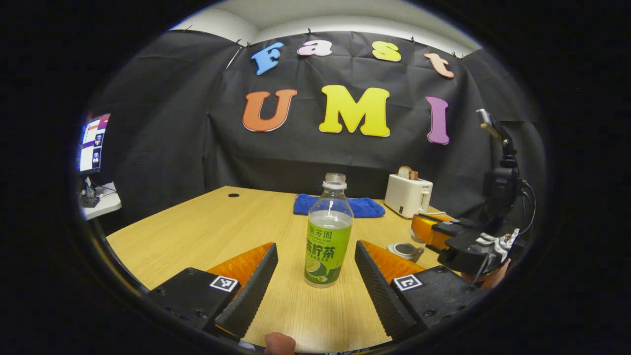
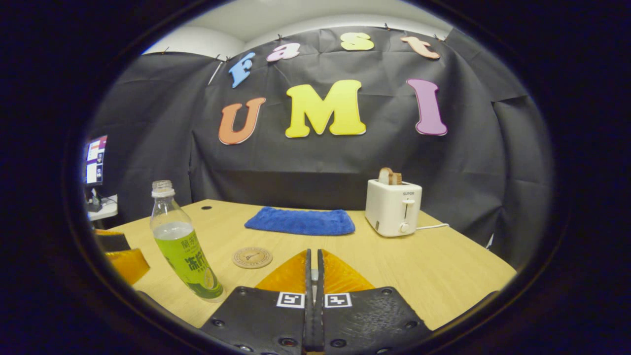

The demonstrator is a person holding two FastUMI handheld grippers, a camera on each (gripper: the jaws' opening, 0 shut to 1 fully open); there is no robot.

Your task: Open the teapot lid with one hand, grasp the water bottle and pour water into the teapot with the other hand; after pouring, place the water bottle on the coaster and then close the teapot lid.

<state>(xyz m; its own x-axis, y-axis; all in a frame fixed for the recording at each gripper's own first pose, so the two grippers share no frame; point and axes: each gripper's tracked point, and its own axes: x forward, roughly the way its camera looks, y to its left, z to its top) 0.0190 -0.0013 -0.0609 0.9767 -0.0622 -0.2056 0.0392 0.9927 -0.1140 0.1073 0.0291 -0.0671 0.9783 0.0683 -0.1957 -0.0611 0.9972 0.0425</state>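
Squarely between the wide-spread fingers of the left hand-held gripper (image 1: 315,276), a clear, uncapped plastic water bottle with a green label (image 1: 328,231) is standing upright on the light wooden table (image 1: 207,231), neither finger touching it yet. Judging by the task, the grasp is the step in hand: it should close evenly on the labelled body, keeping the open neck vertical so nothing spills. That gripper is sitting low and level, aimed at the bottle. The right hand-held gripper (image 2: 313,276), fingers pressed together on nothing visible, is hovering level above the table, with the round wooden coaster (image 2: 252,257) near ahead.
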